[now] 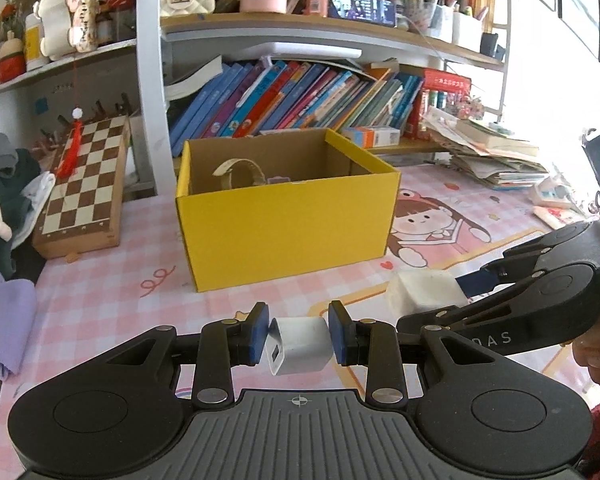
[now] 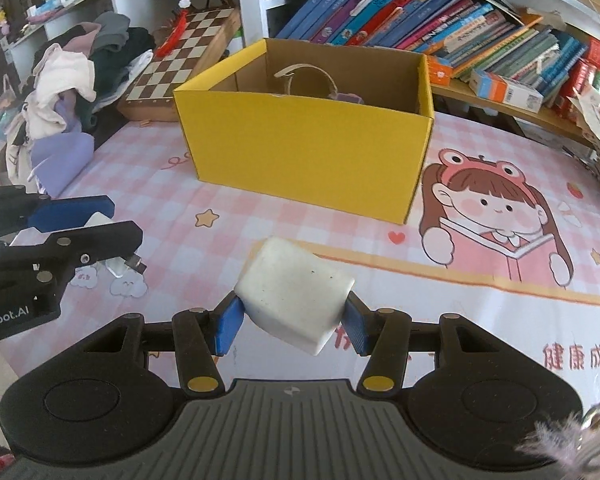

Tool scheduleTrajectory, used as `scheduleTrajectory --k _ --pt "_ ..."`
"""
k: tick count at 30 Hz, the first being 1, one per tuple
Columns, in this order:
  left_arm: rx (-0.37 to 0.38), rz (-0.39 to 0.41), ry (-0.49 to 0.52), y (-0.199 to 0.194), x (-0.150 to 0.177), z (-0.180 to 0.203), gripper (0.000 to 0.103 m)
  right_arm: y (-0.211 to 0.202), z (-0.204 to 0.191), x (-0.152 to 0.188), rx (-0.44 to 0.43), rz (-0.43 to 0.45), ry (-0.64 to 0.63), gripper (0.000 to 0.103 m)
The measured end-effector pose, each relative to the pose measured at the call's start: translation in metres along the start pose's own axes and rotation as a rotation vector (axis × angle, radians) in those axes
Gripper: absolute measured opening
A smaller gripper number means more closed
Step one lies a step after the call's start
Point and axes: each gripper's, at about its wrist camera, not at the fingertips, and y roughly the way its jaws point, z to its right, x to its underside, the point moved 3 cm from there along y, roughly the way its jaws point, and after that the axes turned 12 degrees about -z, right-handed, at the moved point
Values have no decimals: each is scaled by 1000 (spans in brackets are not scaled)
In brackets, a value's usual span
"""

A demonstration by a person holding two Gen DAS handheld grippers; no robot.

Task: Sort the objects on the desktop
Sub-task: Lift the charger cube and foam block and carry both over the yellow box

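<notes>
A pink checked mat (image 2: 204,184) covers the desk — on it stand a yellow box (image 2: 300,144), a chessboard (image 1: 84,192) at its left, clothes (image 2: 60,92) and papers (image 1: 496,160).

Box (image 1: 288,232) at frame centre on the table (image 1: 100,300); chessboard (image 1: 86,184) to its left. Books (image 1: 300,100) stand behind, upper centre.

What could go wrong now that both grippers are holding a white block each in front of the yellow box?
The larger white block sits tilted in the right gripper, pinched near its lower corners, so it may twist out. The left gripper holds the small white charger close beside the right one; moving both toward the yellow box together could make them collide. A band-shaped item already stands inside, so a drop could knock it.
</notes>
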Motion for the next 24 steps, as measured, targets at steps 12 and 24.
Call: scheduleTrajectory --k 12,24 --pt "6 79 49 -19 -18 6 31 -22 5 -1 21 44 20 51" --pt "-23 180 79 -25 -63 0 31 -39 15 -42 46 122 -38 52"
